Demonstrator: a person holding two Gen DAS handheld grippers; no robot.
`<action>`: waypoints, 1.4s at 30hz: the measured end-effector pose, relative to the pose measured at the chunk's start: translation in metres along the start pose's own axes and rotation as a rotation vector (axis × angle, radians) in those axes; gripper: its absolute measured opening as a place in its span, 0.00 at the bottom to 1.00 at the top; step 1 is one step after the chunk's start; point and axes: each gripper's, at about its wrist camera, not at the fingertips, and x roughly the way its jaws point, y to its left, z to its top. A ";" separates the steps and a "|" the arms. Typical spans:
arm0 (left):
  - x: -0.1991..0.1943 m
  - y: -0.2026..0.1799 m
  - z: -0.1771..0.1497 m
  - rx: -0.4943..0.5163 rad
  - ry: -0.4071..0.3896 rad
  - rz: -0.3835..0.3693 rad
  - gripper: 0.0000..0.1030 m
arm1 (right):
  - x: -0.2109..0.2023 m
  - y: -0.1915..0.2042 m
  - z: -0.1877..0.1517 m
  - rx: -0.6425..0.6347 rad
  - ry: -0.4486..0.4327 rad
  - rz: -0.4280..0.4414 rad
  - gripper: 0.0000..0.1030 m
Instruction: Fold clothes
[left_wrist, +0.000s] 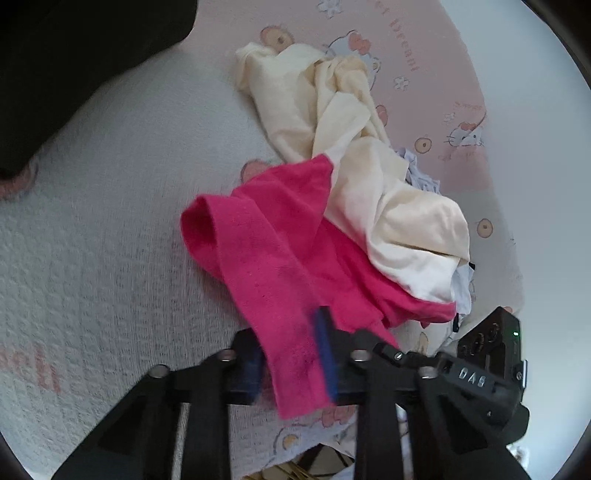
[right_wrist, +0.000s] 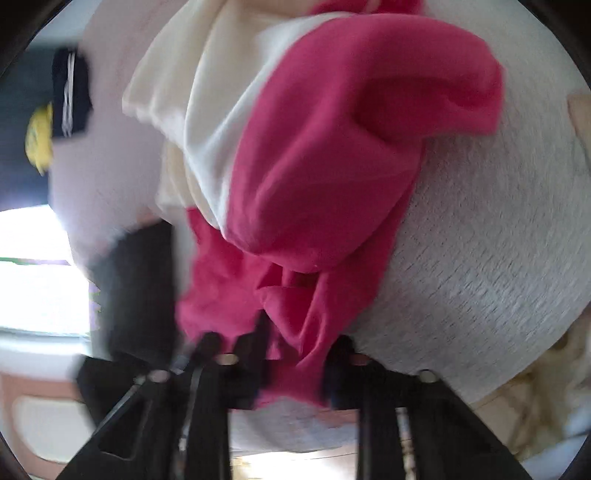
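A crumpled pink garment (left_wrist: 280, 236) lies on a pale quilted bed cover (left_wrist: 110, 221), with a cream garment (left_wrist: 369, 177) heaped partly over it. My left gripper (left_wrist: 295, 354) is shut on a strip of the pink cloth that runs between its blue-padded fingers. In the right wrist view the pink garment (right_wrist: 332, 147) fills the middle, the cream garment (right_wrist: 207, 110) behind it. My right gripper (right_wrist: 291, 365) is shut on a bunched fold of the pink cloth. The right gripper's body (left_wrist: 491, 358) shows at the lower right of the left wrist view.
A pink cartoon-print sheet (left_wrist: 424, 55) covers the far side of the bed. A white cloth (left_wrist: 424, 173) peeks from under the cream one. A dark shape (left_wrist: 74, 55) fills the upper left. A dark object with a yellow patch (right_wrist: 55, 110) sits off the bed.
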 end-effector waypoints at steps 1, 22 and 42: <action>-0.003 -0.004 0.002 0.022 -0.011 0.002 0.13 | 0.000 0.006 -0.001 -0.026 -0.005 0.001 0.15; -0.152 -0.039 0.065 0.182 -0.284 -0.095 0.10 | -0.013 0.166 -0.039 -0.351 -0.017 0.177 0.12; -0.148 0.008 0.054 0.224 -0.261 0.244 0.10 | -0.003 0.144 -0.034 -0.259 -0.033 -0.064 0.53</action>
